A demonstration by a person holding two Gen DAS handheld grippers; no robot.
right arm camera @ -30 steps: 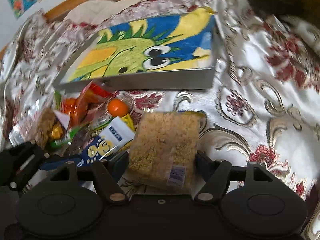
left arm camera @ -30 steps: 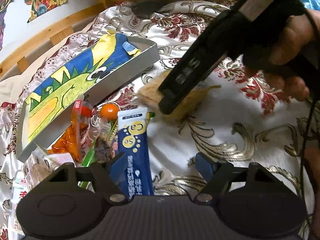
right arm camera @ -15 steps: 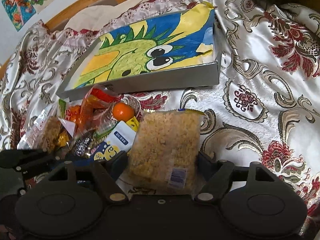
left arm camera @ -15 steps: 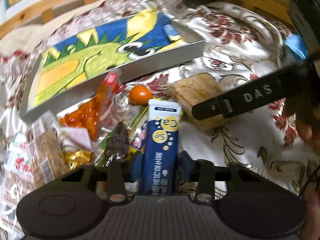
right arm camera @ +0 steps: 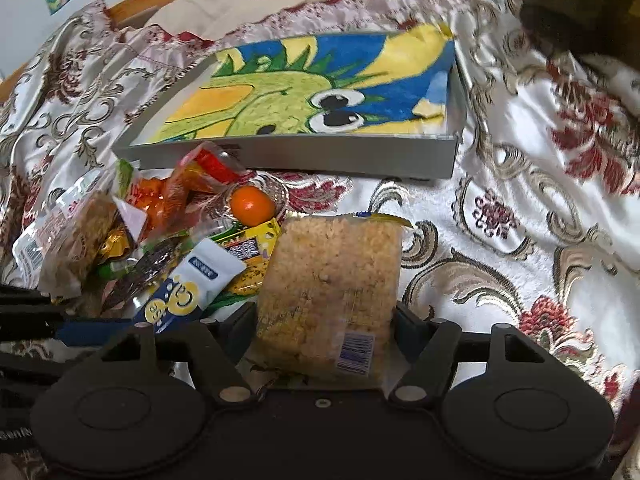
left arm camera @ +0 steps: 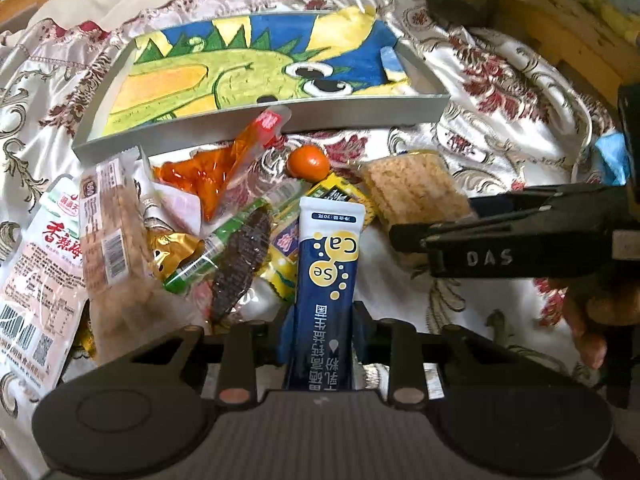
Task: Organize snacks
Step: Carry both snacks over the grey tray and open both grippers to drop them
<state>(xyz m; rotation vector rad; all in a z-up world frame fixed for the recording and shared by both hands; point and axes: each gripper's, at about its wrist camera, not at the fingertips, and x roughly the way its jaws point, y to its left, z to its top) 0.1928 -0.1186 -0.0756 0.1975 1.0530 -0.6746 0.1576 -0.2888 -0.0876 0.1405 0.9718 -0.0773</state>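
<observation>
My left gripper (left arm camera: 322, 328) is shut on a blue and white "Ca Se" sachet (left arm camera: 326, 264), which points toward the snack pile. My right gripper (right arm camera: 324, 320) is shut on a clear-wrapped puffed-rice cake (right arm camera: 328, 280); in the left wrist view it appears as a black arm (left arm camera: 520, 240) clamping that cake (left arm camera: 412, 192). A shallow grey tray (left arm camera: 360, 114) lined with a green dragon drawing lies behind the pile, also in the right wrist view (right arm camera: 320, 160). The sachet also shows in the right wrist view (right arm camera: 192, 284).
A pile of snacks lies left of the grippers: an orange ball candy (left arm camera: 308, 162), an orange packet (left arm camera: 216, 176), a brown cracker pack (left arm camera: 108, 236), a pink and white bag (left arm camera: 36, 280). A floral satin cloth (right arm camera: 520, 240) covers the surface, with a wooden frame (left arm camera: 560, 20) behind.
My left gripper closed on the blue sachet and turned toward the tray. The right gripper stayed around the rice cake and lowered in the left view.
</observation>
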